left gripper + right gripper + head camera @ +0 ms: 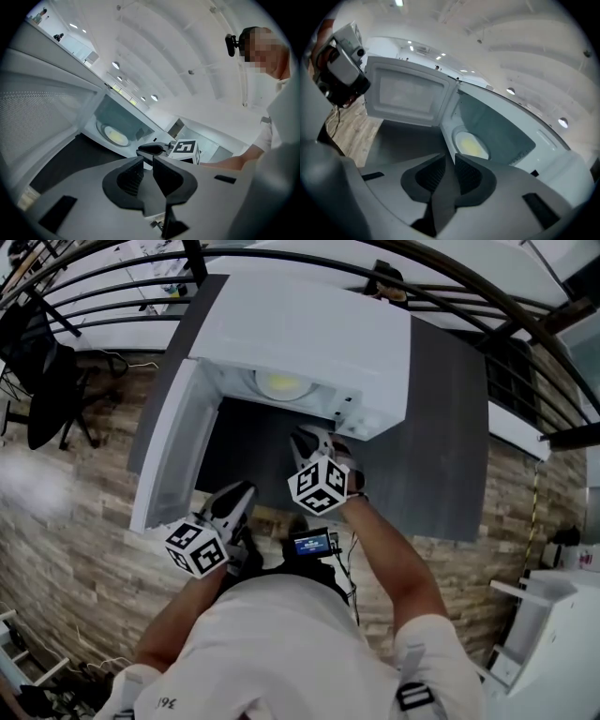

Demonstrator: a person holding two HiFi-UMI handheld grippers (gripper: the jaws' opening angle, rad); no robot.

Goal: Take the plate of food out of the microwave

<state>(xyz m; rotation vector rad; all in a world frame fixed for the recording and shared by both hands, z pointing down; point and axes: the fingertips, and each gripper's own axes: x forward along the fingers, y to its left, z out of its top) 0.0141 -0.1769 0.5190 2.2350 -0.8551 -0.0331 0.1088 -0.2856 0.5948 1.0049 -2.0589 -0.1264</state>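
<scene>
A white microwave stands on a dark grey table, its door swung open to the left. Inside lies a plate with yellow food, also seen in the left gripper view and the right gripper view. My right gripper is just in front of the microwave's opening, short of the plate; its jaws stand slightly parted with nothing between them. My left gripper hangs lower left, beside the open door, its jaws a little apart and empty.
The open door bounds the left side of the approach. A black chair stands on the wood-look floor at the left. A white appliance is at the lower right. Dark railings cross behind the table.
</scene>
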